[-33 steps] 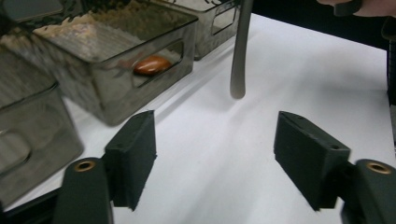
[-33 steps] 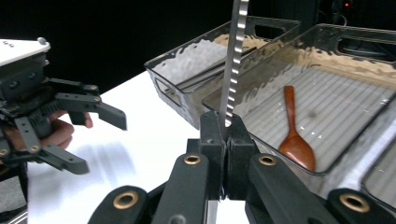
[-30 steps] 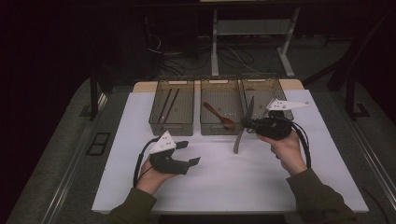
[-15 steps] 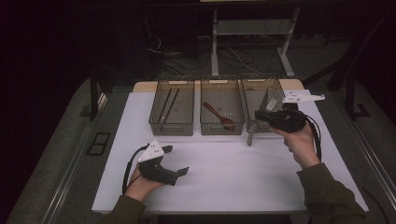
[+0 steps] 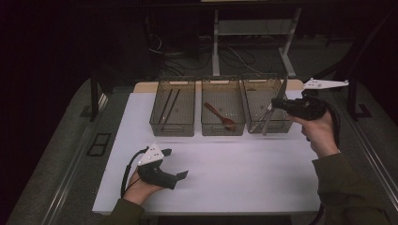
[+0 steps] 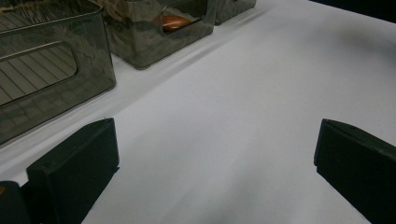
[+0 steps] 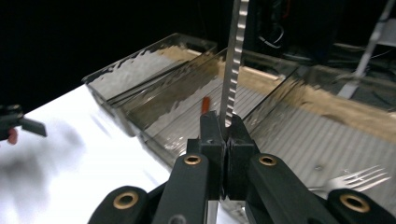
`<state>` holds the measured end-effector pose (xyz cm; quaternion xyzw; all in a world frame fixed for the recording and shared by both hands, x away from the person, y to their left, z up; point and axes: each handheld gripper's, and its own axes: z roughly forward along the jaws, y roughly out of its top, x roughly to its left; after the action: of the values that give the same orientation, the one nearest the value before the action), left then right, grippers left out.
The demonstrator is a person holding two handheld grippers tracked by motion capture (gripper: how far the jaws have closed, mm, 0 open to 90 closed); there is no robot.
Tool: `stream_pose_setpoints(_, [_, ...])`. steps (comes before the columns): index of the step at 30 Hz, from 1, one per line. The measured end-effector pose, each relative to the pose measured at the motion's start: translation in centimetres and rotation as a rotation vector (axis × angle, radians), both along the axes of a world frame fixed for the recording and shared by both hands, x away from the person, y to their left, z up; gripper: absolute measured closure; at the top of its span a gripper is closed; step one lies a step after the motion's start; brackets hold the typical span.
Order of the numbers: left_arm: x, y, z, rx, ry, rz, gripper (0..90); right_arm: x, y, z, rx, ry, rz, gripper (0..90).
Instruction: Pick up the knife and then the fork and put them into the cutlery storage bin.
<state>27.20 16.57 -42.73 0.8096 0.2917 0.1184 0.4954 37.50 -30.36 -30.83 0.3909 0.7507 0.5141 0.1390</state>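
On a table covered with a white sheet (image 5: 244, 178), three smoked-plastic bins stand in a row toward twelve o'clock. The left bin (image 5: 172, 107) holds a pair of dark chopsticks (image 5: 168, 106). The middle bin (image 5: 223, 106) holds a reddish-brown wooden spoon (image 5: 218, 115). The right bin (image 5: 265, 104) holds a metal fork (image 7: 357, 179), seen lying on its ribbed floor in the right gripper view.

The right gripper (image 5: 278, 104), held in the person's right hand (image 5: 319, 132) at about two o'clock on the table, is closed tight on a serrated table knife (image 5: 269, 115). In the right gripper view the two black jaws press together with the knife (image 7: 232, 70) pinched between them, its toothed blade rising straight up from the pads and a short piece of metal showing below them. In the high view the knife hangs slantwise over the near edge of the right bin, with one end pointing up toward twelve o'clock and the other down toward seven o'clock, in front of the bin's wall. Whether its lower end touches the bin cannot be told.

The left gripper (image 5: 172, 164) rests low over the white sheet at about eight o'clock, in the person's left hand (image 5: 141, 187). Its jaws have just been opening and now stand as wide apart as they go, with nothing between them but bare sheet. The left gripper view shows the left bin's wall at ten o'clock, near the gripper's left-hand pad.
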Motion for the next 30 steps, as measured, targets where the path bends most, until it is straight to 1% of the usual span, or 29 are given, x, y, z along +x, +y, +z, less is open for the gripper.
stream_pose_setpoints(7, [0.0, 0.1, 0.0, -0.002, 0.007, 0.005, 0.0, 1.3, -1.7, 2.2, -0.020, -0.025, -0.053, 87.5])
stream_pose_setpoints(10, [0.1, 0.1, 0.0, -0.006, 0.007, 0.004, 0.0, 2.2, -2.4, 2.7, -0.039, -0.031, -0.081, 87.6])
stream_pose_setpoints(14, [0.1, 0.1, -0.1, -0.008, 0.011, 0.004, 0.0, 3.4, -3.3, 2.8, -0.057, -0.022, -0.124, 87.5])
stream_pose_setpoints(15, [0.1, 0.1, -0.1, -0.007, 0.011, 0.003, 0.0, 3.7, -3.4, 2.7, -0.066, -0.024, -0.131, 87.5])
stream_pose_setpoints(18, [0.1, 0.1, -0.1, -0.008, 0.010, 0.003, 0.0, 4.7, -3.9, 2.2, -0.086, 0.005, -0.162, 87.5])
stream_pose_setpoints(20, [0.1, 0.1, -0.1, -0.010, 0.011, 0.004, 0.0, 5.5, -4.3, 1.5, -0.105, 0.029, -0.179, 87.5])
stream_pose_setpoints(23, [0.1, 0.1, -0.1, -0.005, 0.016, 0.003, 0.0, 6.4, -4.5, 0.4, -0.142, 0.070, -0.188, 87.5])
stream_pose_setpoints(26, [0.1, 0.1, -0.1, -0.005, 0.018, 0.001, 0.0, 6.9, -4.6, -0.4, -0.180, 0.102, -0.199, 87.6])
stream_pose_setpoints(30, [0.1, 0.1, -0.2, -0.009, 0.018, 0.002, 0.0, 7.3, -4.9, -1.5, -0.205, 0.155, -0.202, 87.5])
